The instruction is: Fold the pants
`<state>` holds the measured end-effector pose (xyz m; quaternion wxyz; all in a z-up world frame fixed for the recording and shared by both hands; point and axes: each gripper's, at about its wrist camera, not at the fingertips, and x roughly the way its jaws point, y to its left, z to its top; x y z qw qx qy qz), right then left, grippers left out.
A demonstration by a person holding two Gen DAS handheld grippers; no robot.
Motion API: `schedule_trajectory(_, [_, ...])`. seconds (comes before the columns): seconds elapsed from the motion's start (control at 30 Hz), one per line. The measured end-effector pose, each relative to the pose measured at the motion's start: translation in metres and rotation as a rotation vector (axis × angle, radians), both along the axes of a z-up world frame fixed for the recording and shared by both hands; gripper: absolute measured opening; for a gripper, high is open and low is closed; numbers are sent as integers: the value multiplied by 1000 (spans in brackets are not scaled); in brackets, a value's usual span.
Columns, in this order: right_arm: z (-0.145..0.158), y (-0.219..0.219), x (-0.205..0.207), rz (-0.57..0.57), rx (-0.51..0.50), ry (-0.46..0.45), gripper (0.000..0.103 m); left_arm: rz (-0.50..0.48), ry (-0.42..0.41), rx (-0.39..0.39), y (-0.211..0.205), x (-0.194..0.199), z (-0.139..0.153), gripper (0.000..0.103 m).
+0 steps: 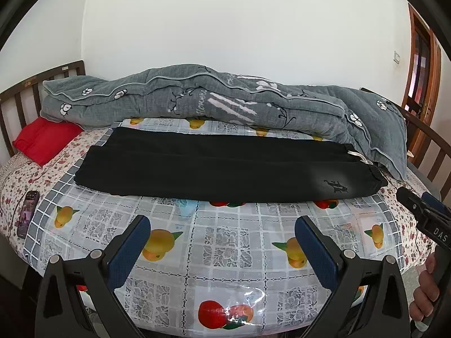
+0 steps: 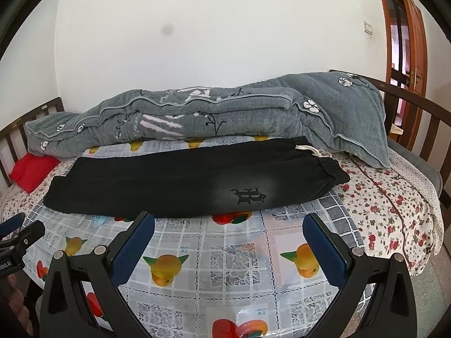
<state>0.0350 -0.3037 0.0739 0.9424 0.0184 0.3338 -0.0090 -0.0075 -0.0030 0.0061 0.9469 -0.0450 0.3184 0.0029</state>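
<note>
The black pants [image 1: 225, 166] lie lengthwise on the bed's plastic cover [image 1: 225, 253], legs stacked, waistband right. Both the left gripper [image 1: 222, 242] and right gripper [image 2: 229, 239] hover short, jaws wide, empty. Best to pinch each end evenly, then fold across.

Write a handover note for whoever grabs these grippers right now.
Left gripper: open, empty, above the tablecloth, short of the pants.
Right gripper: open, empty, near the logo.
Pants: lie lengthwise, legs stacked, waistband to the right, cuffs left.
Done: legs folded together.
Left: fold across the length, probably waistband toward cuffs.
</note>
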Motion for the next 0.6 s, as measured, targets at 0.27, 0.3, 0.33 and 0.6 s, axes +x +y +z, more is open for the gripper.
schedule_trajectory(0.27, [0,1,1,1,-2,3,103,-1,1,-2,0,0,0,103])
schedule_trajectory(0.3, [1,1,1,1,-4,3,103,-2,2,-3,0,0,0,103])
schedule_trajectory(0.33, [1,1,1,-1,-5,2,103,-2,2,-5,0,0,0,103])
schedule_trajectory(0.6, [1,0,0,-9,-10,4,103,-3,-3,-10,-1,0,5,103])
